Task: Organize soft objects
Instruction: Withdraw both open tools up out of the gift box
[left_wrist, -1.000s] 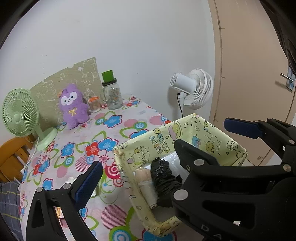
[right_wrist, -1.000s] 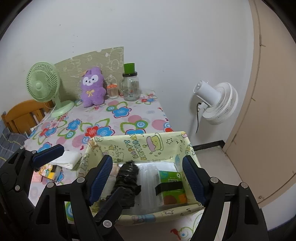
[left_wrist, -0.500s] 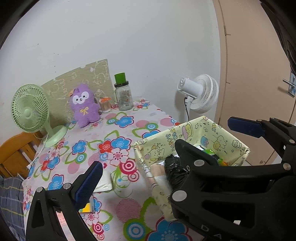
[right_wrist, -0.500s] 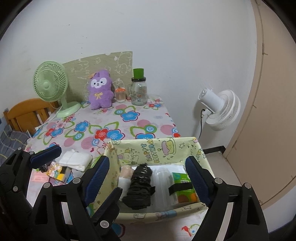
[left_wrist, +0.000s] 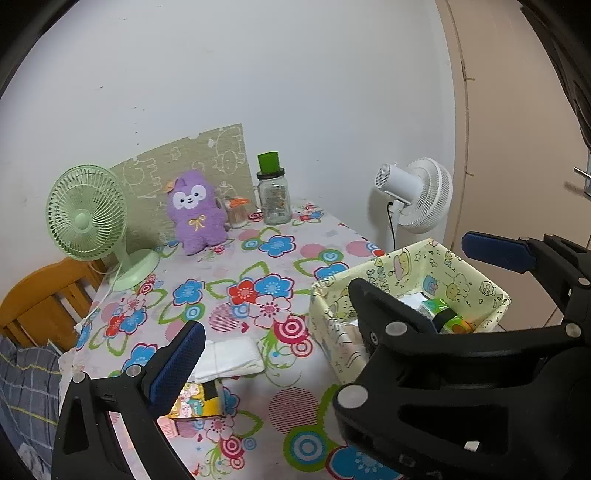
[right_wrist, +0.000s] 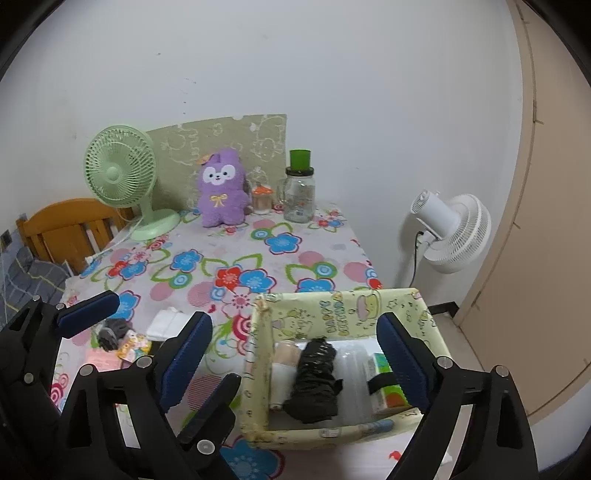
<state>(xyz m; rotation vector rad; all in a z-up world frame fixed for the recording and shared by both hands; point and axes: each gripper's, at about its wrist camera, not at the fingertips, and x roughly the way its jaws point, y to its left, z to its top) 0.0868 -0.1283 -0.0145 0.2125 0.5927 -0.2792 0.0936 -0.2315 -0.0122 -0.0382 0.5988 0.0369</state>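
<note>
A yellow cartoon-print fabric bin (right_wrist: 332, 312) sits at the table's near right corner and also shows in the left wrist view (left_wrist: 399, 266). It holds a black bundle (right_wrist: 314, 373), a beige roll (right_wrist: 284, 365) and a green packet (right_wrist: 384, 384). A folded white cloth (left_wrist: 232, 354) lies on the flowered tablecloth (left_wrist: 258, 266) left of the bin. A purple plush toy (left_wrist: 195, 210) sits at the back. My left gripper (left_wrist: 332, 295) and right gripper (right_wrist: 295, 358) hover open and empty above the table's near edge.
A green desk fan (left_wrist: 88, 221) stands back left. A green-lidded jar (left_wrist: 273, 195) and a small orange-topped cup (left_wrist: 236, 210) stand beside the plush. A white fan (left_wrist: 413, 195) stands off the table's right. Small packets (left_wrist: 195, 402) and a dark item (right_wrist: 110, 332) lie near left.
Both grippers have pulled back and up from the bin. More of the table now shows, including the white cloth and the small packets.
</note>
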